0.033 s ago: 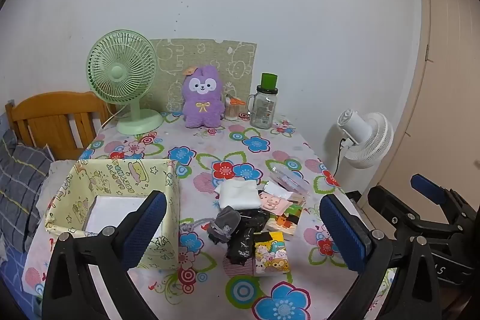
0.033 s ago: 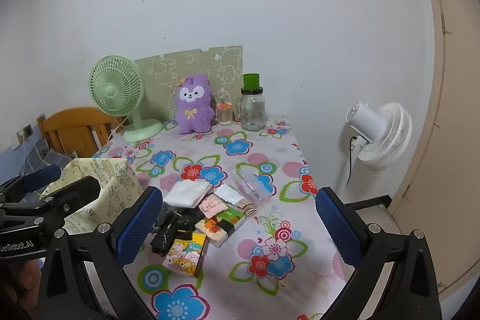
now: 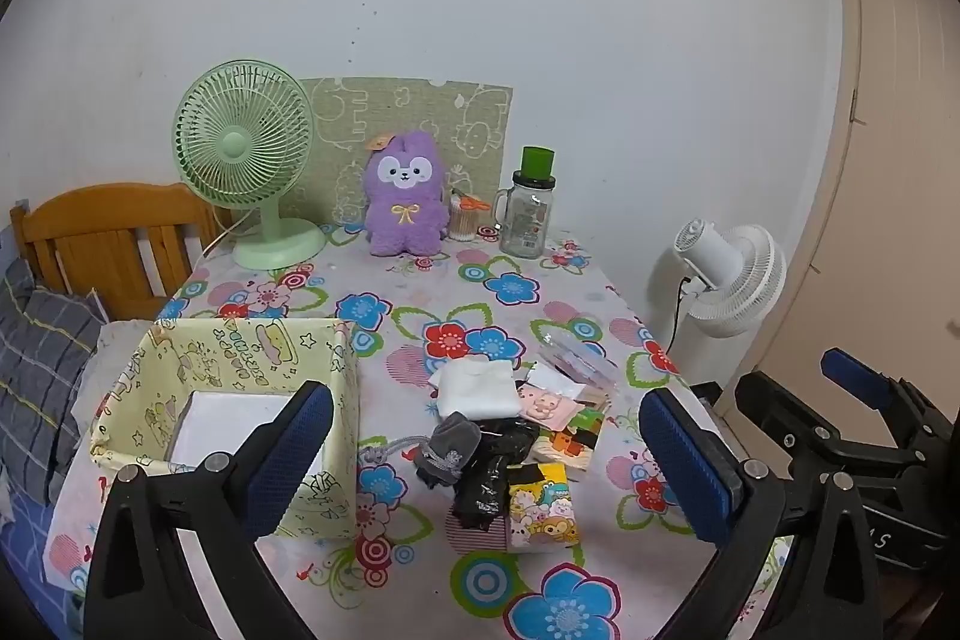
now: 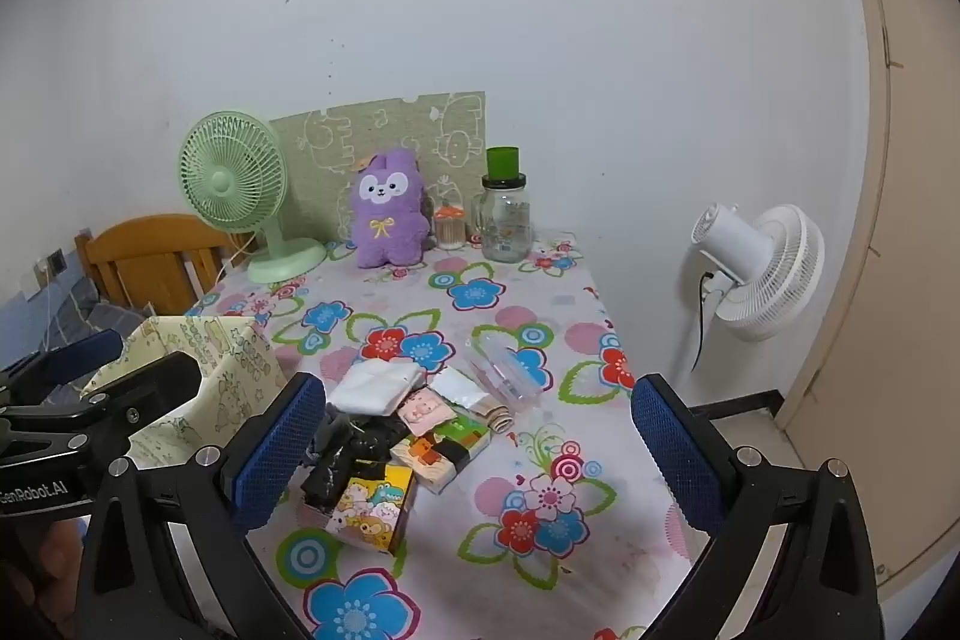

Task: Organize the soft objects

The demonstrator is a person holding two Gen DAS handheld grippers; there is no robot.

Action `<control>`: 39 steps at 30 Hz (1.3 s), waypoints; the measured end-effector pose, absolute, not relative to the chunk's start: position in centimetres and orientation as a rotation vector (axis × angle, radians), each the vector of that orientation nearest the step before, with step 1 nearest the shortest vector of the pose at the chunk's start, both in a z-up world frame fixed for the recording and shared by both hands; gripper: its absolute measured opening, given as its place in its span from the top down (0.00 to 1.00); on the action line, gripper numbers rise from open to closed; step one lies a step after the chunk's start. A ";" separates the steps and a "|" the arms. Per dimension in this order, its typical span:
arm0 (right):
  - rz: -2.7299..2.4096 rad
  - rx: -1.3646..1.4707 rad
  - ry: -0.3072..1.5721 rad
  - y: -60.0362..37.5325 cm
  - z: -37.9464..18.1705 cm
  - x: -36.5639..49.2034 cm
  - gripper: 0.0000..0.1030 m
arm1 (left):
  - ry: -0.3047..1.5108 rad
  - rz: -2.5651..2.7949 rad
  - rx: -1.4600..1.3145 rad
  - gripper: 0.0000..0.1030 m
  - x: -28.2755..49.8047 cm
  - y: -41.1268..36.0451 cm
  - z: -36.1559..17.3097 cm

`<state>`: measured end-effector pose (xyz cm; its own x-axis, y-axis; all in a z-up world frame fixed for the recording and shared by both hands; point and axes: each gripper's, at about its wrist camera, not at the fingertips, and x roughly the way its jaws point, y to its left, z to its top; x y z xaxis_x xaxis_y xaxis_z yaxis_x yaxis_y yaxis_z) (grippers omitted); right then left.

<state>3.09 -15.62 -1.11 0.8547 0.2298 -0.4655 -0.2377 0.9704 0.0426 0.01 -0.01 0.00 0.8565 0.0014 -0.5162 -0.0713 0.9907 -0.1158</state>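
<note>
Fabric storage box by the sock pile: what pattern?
Pale yellow with cartoon characters and stars; clearest in the left wrist view.

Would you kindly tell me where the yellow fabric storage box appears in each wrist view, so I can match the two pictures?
Left wrist view: the yellow fabric storage box sits lower left, on the table's left edge, partly behind the left-hand blue pad.
Right wrist view: the box is at the left, partly hidden by the other gripper.
Shared landmark: the purple plush toy at the table's far end, beside the green fan.
</note>
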 end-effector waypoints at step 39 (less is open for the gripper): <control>0.239 -0.028 0.494 -15.7 -0.7 2.9 0.00 | 0.529 0.030 -0.134 0.00 0.0 -0.5 0.4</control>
<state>2.88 -15.71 -0.74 0.8532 0.2208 -0.4726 -0.2342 0.9717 0.0311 0.04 -0.53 0.39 0.8631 -0.0061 -0.5050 -0.0632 0.9908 -0.1200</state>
